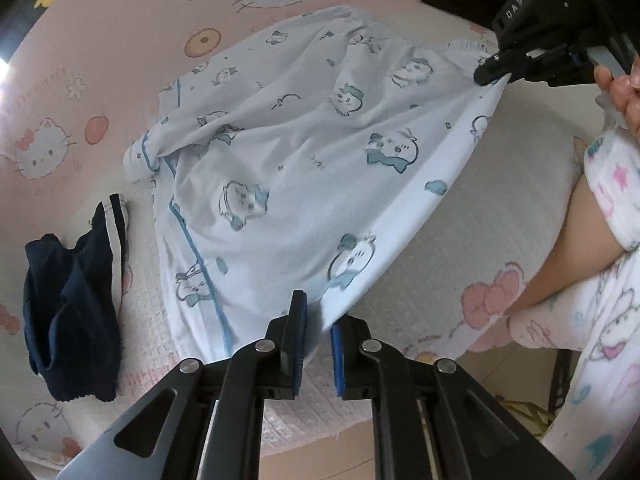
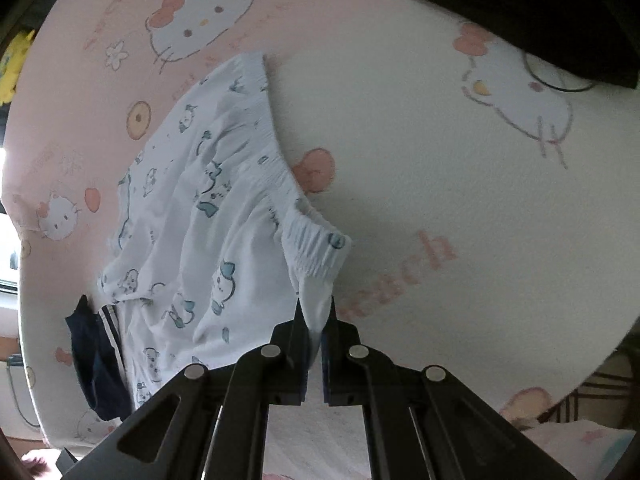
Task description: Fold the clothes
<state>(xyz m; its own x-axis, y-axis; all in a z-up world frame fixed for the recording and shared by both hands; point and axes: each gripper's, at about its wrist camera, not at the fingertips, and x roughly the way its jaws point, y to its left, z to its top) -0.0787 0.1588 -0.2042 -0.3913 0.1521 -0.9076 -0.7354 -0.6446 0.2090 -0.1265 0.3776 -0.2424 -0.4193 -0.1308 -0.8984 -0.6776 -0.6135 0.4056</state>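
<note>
White printed shorts (image 1: pixel 304 168), edge pinched by both grippers' fingers (image 1: pixel 298 320)

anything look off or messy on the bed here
Mostly the dark navy garment with white stripes: it lies crumpled in a heap beside the white cartoon-print pyjama shorts, not laid flat. The shorts are rumpled, but both hand-held grippers, left and right, are pinching their edge. No damage or spills show.

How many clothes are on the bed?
3: white printed pajama shorts in the middle, held by both grippers; a navy garment beside them; a black garment at the far edge. More may be hidden.
</note>
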